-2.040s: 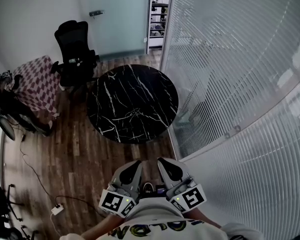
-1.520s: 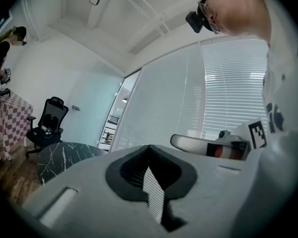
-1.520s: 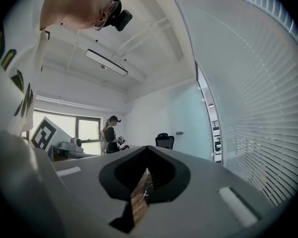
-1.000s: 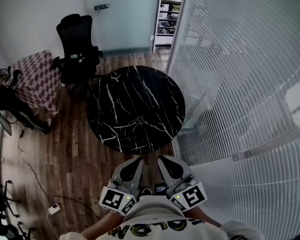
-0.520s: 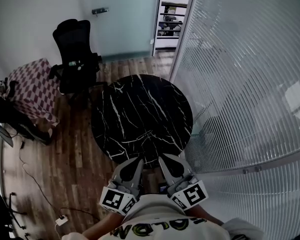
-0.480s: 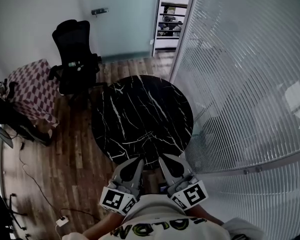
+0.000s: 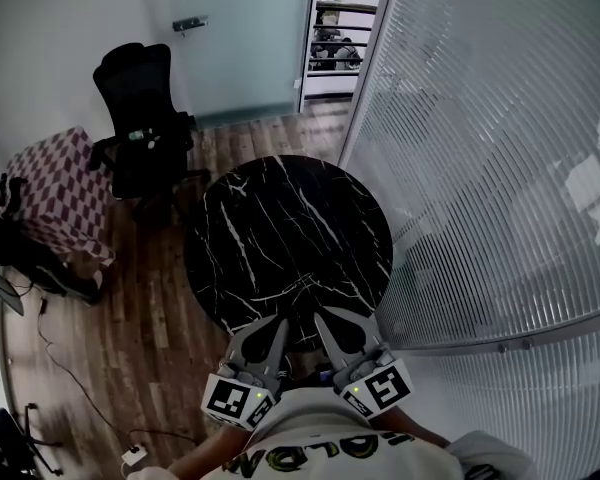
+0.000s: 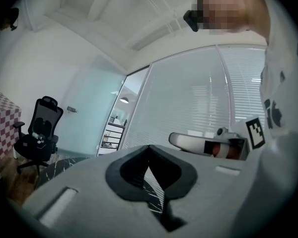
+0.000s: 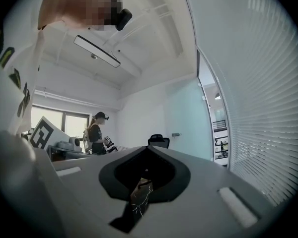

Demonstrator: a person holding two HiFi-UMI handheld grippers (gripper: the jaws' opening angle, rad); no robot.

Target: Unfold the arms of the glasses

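The glasses are not positively identifiable. A thin pale outline [image 7: 303,284] lies on the near part of the table top, just ahead of the gripper tips. It cannot be told apart from the marble veining. The table [image 7: 250,218] is round, black with white veins. It stands on a wooden floor [image 7: 150,318] beside a slatted glass wall [image 7: 480,168].

The left gripper [image 7: 277,322] has its jaws closed tip to tip with nothing between them; only the table top shows through the slit behind the tips. The right gripper [image 7: 323,317] is likewise clenched and empty. Both are held level, close side by side in front of the operator's white shirt [image 7: 320,438], with their tips at the table's near edge and clear of the outline.

Beyond the table stand a black office chair [image 7: 140,118], a checked cloth [image 7: 55,193] to its left, and a frosted door [image 7: 245,38].
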